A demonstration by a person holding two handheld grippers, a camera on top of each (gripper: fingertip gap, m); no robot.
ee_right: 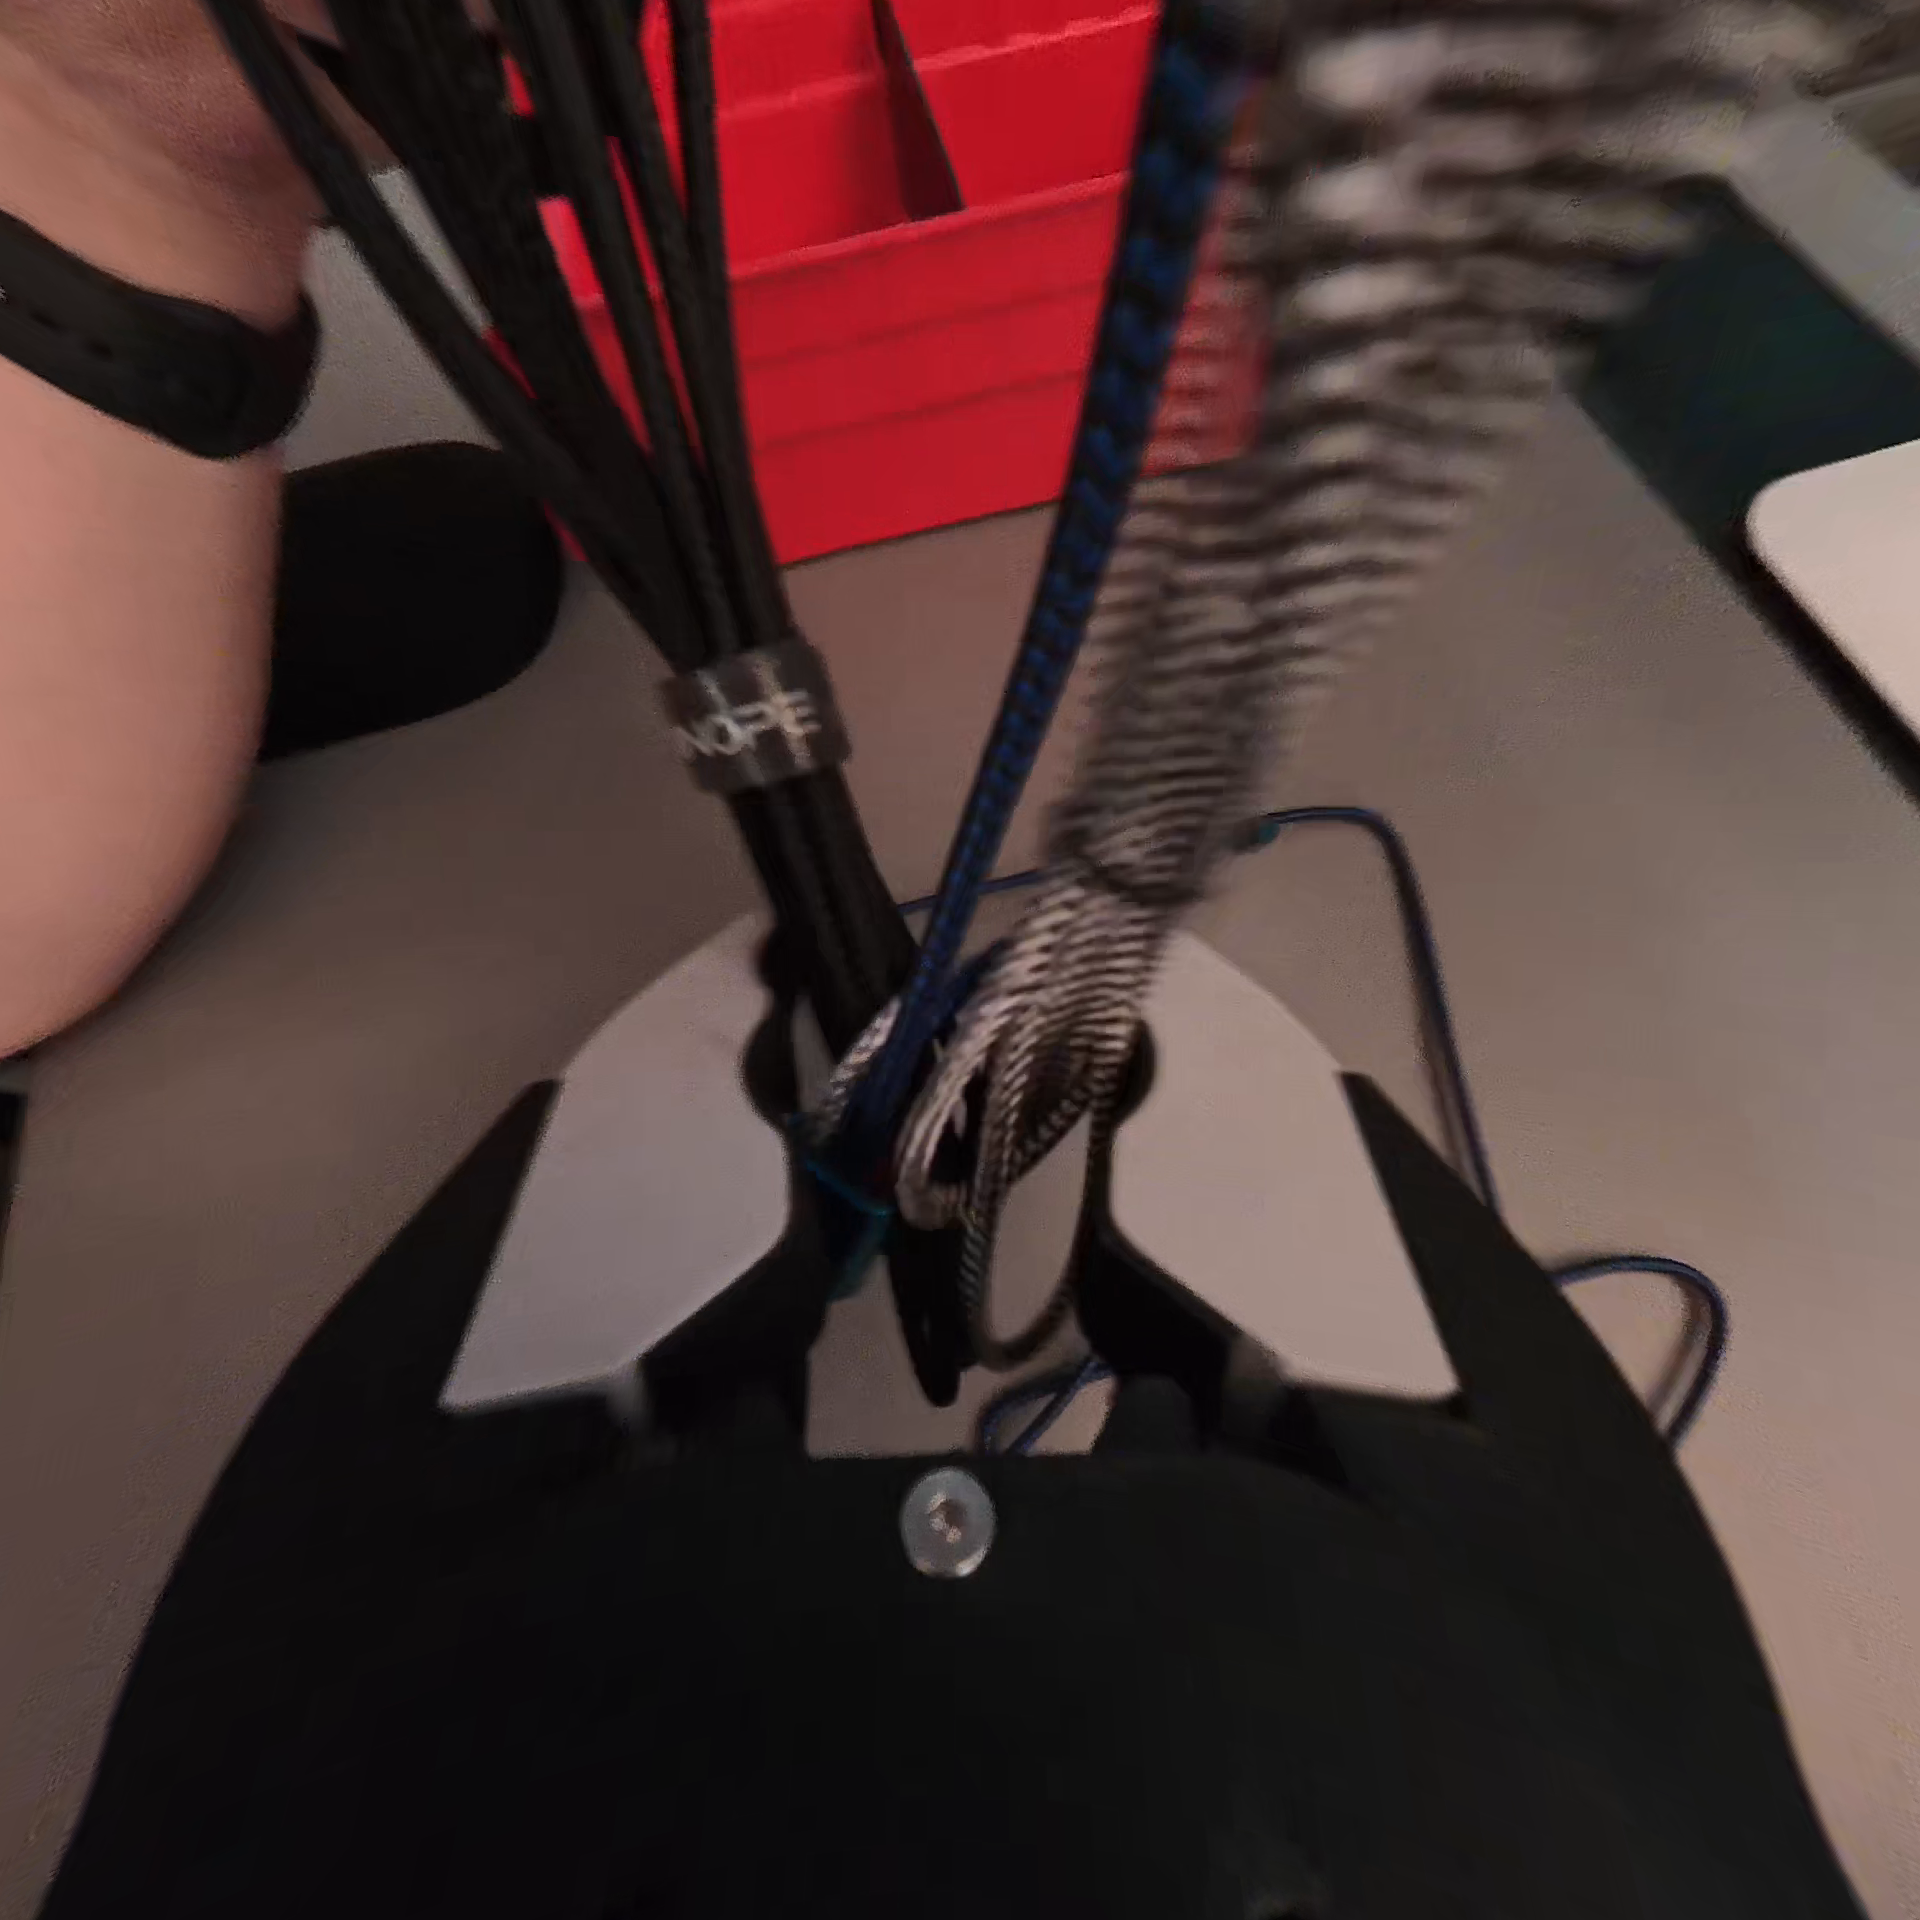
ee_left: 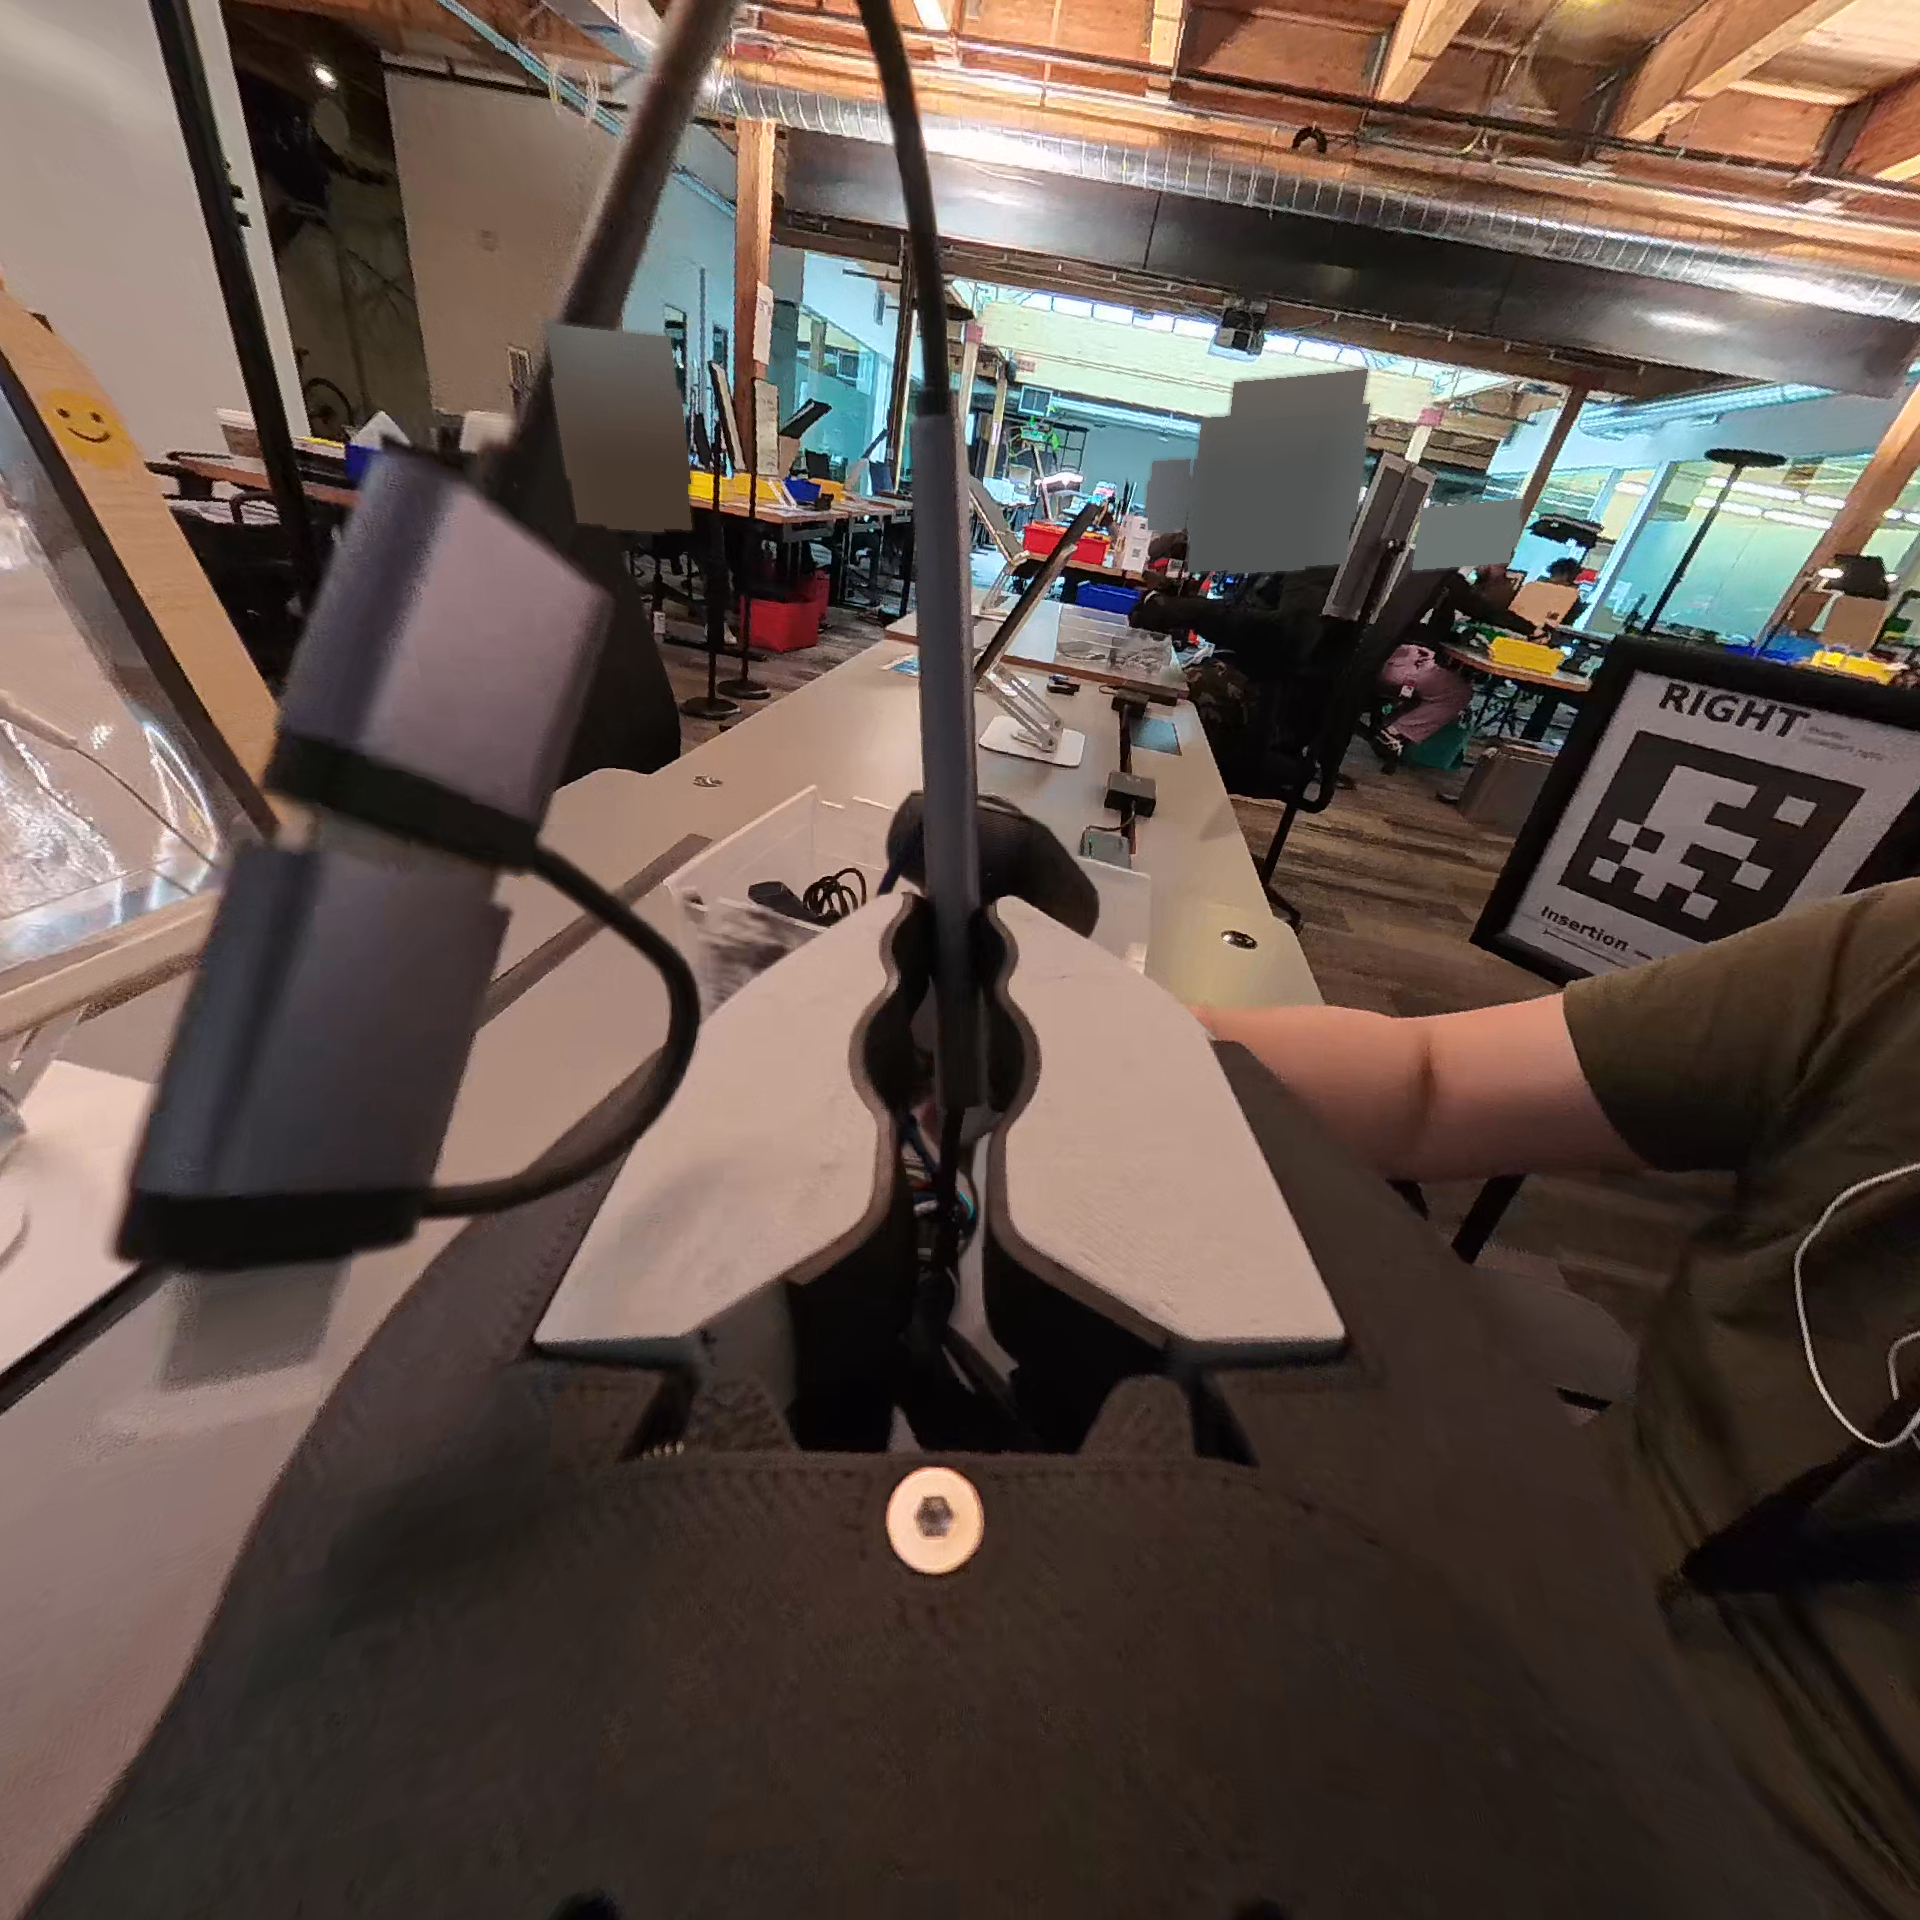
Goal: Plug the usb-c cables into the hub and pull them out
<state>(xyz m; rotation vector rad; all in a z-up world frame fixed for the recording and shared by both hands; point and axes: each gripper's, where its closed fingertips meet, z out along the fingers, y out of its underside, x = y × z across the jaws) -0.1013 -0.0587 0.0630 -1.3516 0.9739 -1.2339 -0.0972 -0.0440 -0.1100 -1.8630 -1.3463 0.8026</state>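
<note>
In the left wrist view my left gripper (ee_left: 951, 940) is shut on the grey plug sleeve of a USB-C cable (ee_left: 940, 665), whose black cord runs up out of frame. A grey hub (ee_left: 343, 935) with a black band and a short looped black lead hangs in the air to the left of the fingers, apart from them. In the right wrist view my right gripper (ee_right: 956, 1049) is shut on a bundle of cables: black cords held by a strap (ee_right: 753, 717), a blue braided cable (ee_right: 1081, 551) and a blurred black-and-white braided cable (ee_right: 1174, 790).
A clear box of cables (ee_left: 758, 883) stands on the grey table (ee_left: 1195, 831) beyond the left gripper. A framed marker sign (ee_left: 1704, 821) and a person's arm (ee_left: 1455, 1081) are at the right. A red bin (ee_right: 935, 312), an arm with a black wristband (ee_right: 135, 582) and a white slab (ee_right: 1849, 582) surround the right gripper. Tip to tip, the grippers are about 15 cm apart.
</note>
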